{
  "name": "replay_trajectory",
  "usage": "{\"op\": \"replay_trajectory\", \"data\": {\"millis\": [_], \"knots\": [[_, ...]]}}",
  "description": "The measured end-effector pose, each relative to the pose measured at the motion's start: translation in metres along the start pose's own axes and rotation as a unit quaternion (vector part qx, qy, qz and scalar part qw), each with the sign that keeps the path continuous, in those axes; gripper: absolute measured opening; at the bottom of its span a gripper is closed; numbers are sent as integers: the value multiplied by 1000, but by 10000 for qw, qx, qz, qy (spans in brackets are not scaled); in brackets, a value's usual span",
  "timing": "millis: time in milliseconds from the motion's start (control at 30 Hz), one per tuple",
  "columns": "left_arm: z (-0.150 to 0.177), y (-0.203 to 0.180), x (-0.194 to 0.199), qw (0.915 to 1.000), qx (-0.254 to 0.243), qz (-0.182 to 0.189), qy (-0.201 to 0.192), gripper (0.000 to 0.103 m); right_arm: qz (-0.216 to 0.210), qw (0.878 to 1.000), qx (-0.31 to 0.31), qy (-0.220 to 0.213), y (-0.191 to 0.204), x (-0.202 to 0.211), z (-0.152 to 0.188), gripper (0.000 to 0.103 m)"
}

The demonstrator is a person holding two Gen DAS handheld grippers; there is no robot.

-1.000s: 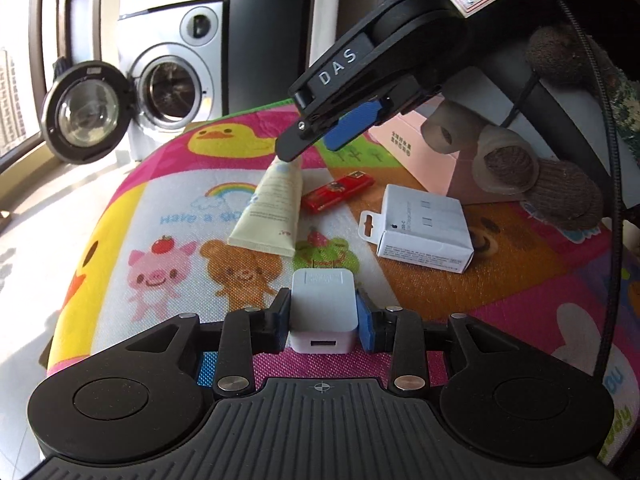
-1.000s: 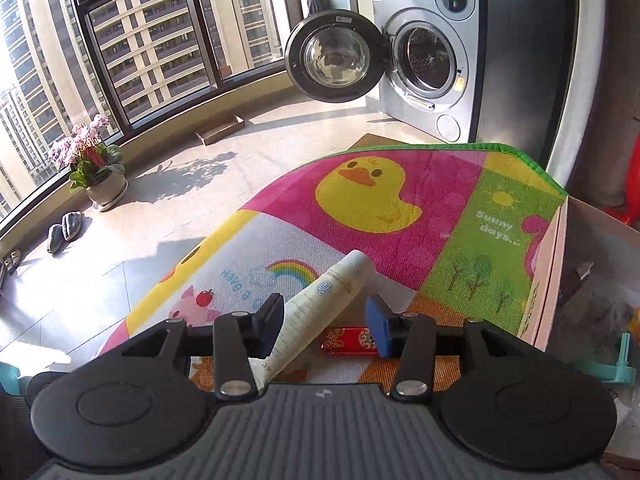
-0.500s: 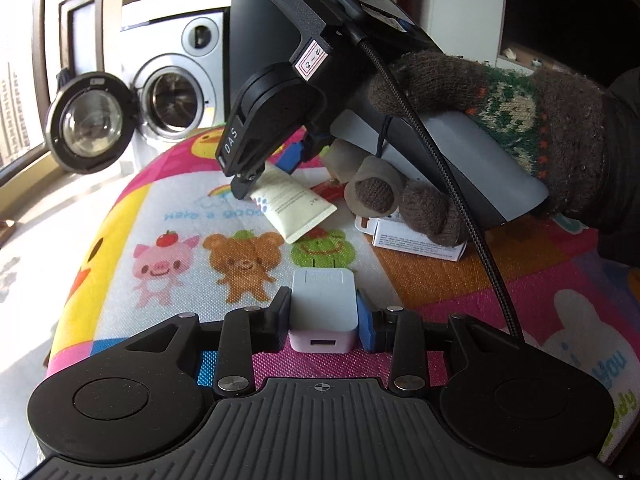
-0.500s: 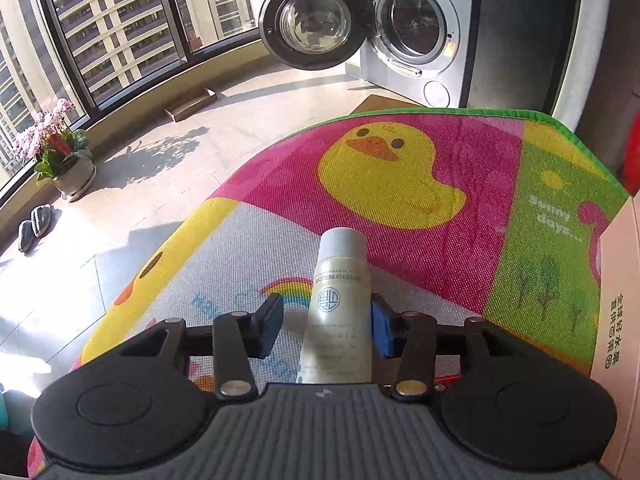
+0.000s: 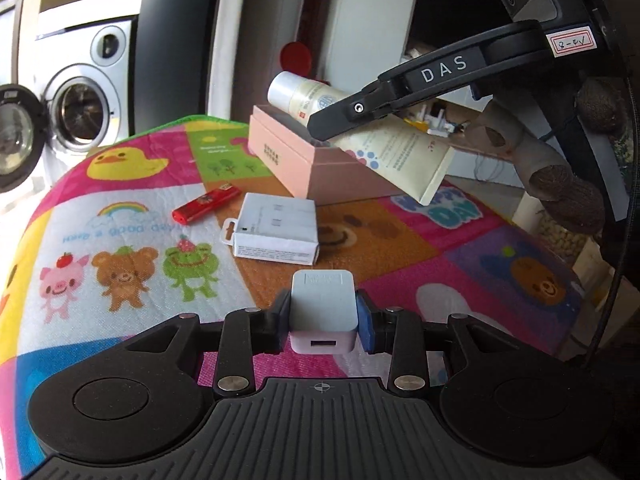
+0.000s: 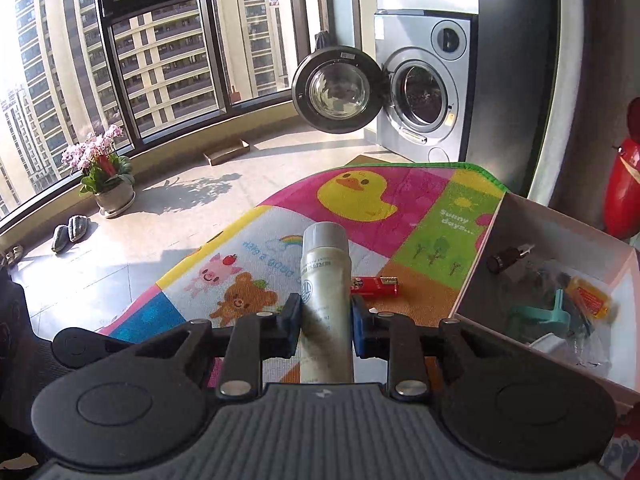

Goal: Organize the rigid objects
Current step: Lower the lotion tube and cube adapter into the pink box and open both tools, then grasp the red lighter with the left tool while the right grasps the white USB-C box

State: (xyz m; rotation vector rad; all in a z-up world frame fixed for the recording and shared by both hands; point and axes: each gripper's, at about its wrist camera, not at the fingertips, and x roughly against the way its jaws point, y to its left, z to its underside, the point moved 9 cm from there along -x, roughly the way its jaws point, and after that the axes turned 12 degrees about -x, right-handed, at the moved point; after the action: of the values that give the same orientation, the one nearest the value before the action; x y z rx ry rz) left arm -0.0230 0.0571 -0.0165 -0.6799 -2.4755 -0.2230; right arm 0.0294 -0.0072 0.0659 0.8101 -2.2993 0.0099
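1. Left gripper (image 5: 323,316) clamped on a small white charger (image 5: 323,312), USB port facing the camera, fingers (image 5: 280,322) pressed to both of its sides.
2. Right gripper (image 6: 326,316) closing on a cream tube (image 6: 325,280), pads flat against its sides, white cap pointing away past the fingertips; seen from the left wrist view, tube (image 5: 384,144) held in the air above the near edge of a pink box (image 5: 304,160).
3. Ahead of the left fingers, on the cartoon-print mat (image 5: 120,240) covering the tabletop: a white carton (image 5: 276,228) lying flat, a red lighter (image 5: 206,204) just beyond and to its left, apart from it.
4. To the right of the right fingers, the pink box (image 6: 480,256) standing open, small odds and ends inside, among them a teal piece (image 6: 540,314) and a yellow packet (image 6: 590,296).
5. Gloved hand (image 5: 560,176) wrapped round the right gripper's handle.
6. Beyond the mat, a washing machine (image 6: 424,84) with its round door swung open.
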Motion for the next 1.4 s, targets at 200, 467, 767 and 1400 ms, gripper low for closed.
{"op": "replay_trajectory", "data": {"millis": [200, 467, 767, 1400], "knots": [[-72, -40, -12, 9973, -488, 408, -374, 37, 693, 9934, -356, -840, -67, 92, 20, 25], [-197, -14, -61, 9933, -451, -270, -1025, 38, 1092, 9809, -992, -1267, -130, 128, 44, 25], [-220, 34, -107, 9919, 306, -525, -1115, 38, 1152, 9776, -1374, -1103, -157, 104, 51, 25], [-12, 117, -22, 9775, 1388, -1556, 303, 36, 1098, 9725, -1980, -541, -182, -32, -66, 33]]}}
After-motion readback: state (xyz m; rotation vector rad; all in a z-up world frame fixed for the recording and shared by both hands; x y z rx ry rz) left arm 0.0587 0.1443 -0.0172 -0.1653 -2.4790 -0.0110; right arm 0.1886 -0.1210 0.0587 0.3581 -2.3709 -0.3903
